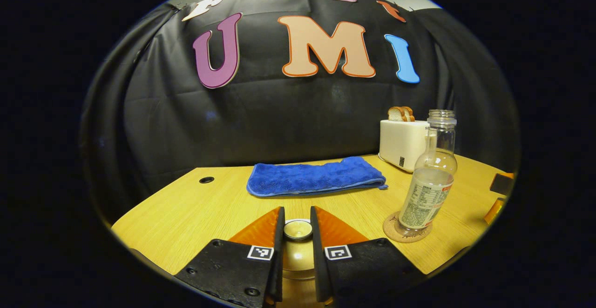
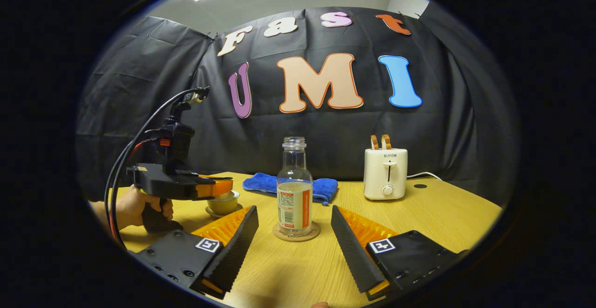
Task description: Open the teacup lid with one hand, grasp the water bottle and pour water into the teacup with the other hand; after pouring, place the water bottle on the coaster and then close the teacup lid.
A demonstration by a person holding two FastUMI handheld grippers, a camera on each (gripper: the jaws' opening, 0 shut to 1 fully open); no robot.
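Dim booth, ceiling light overhead, sharp focus, fisheye-bent edges.

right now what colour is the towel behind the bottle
Blue. The towel shows best in the left gripper view, folded on the table.

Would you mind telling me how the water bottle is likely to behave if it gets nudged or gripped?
The water bottle looks tall and narrow, so probably tippy. It is uncapped and part full, so a tip would likely spill. Its clear, smooth wall may be slippery.
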